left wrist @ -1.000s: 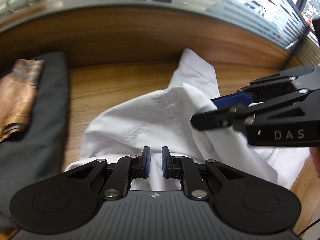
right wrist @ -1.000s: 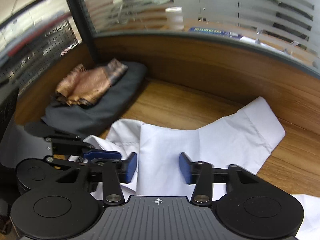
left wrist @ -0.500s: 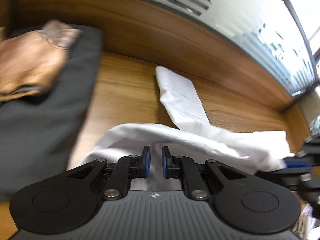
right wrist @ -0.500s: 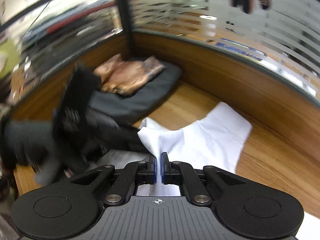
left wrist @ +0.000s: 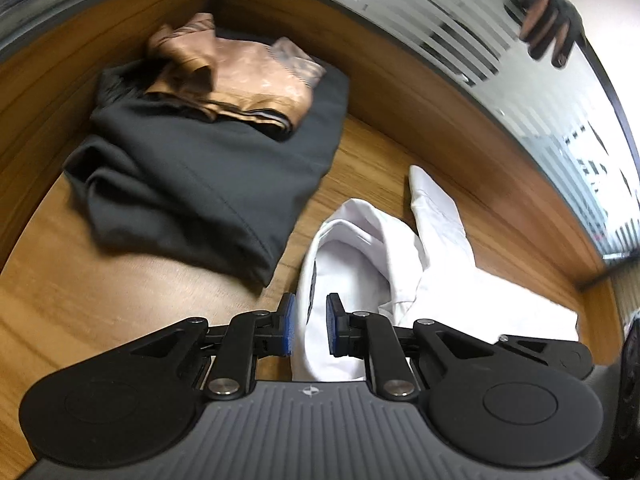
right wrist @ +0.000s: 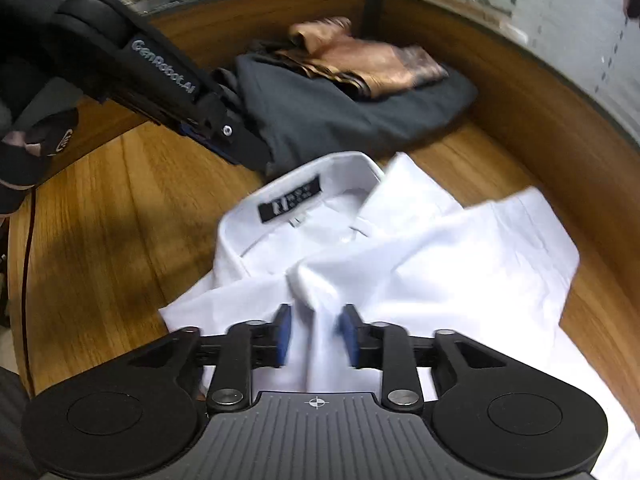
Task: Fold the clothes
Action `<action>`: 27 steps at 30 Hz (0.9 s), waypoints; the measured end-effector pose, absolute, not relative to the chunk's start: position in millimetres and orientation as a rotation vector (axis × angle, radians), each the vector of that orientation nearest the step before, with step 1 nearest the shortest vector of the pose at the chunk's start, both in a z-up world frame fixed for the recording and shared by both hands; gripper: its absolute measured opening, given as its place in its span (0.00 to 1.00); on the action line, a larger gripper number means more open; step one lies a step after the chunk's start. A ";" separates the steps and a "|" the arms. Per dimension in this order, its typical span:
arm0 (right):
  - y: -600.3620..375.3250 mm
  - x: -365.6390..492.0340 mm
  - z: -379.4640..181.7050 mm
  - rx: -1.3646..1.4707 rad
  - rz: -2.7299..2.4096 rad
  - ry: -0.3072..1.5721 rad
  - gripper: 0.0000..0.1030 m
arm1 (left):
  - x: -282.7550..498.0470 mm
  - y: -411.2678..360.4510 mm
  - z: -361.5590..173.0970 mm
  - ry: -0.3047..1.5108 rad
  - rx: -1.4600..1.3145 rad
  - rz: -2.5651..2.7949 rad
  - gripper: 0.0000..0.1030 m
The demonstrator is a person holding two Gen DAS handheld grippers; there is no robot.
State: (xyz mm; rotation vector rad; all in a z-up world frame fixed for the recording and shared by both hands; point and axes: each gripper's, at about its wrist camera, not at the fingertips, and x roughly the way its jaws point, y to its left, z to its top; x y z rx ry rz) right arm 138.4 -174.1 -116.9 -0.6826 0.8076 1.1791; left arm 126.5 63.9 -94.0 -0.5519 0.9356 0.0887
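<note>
A white shirt lies crumpled on the wooden table, collar up, with its black neck label showing. One sleeve points toward the back wall. My left gripper is at the collar's edge, shut on a strip of the white cloth, its jaws just starting to ease apart. My right gripper hangs over the shirt's middle. Its jaws are opening, and a raised fold of cloth stands between the blue pads without being pressed.
A folded dark grey garment lies at the back beside the collar, with a copper patterned cloth on top. A wooden wall and frosted glass enclose the table's far side. A gloved hand holds the left gripper.
The right gripper closed on the shirt half a second ago and has now opened. Both grippers swung sideways with the cloth, and the collar with its label has come into view near the dark garment.
</note>
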 end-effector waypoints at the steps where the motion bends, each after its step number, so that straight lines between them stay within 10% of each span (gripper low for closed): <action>1: -178.3 137.3 -111.5 -0.663 1.187 0.807 0.37 | 124.6 63.9 -93.8 0.932 -0.545 0.080 0.16; 27: -367.9 207.7 -97.7 -0.173 0.605 1.014 0.43 | 202.0 8.6 -107.1 0.884 -0.522 0.005 0.27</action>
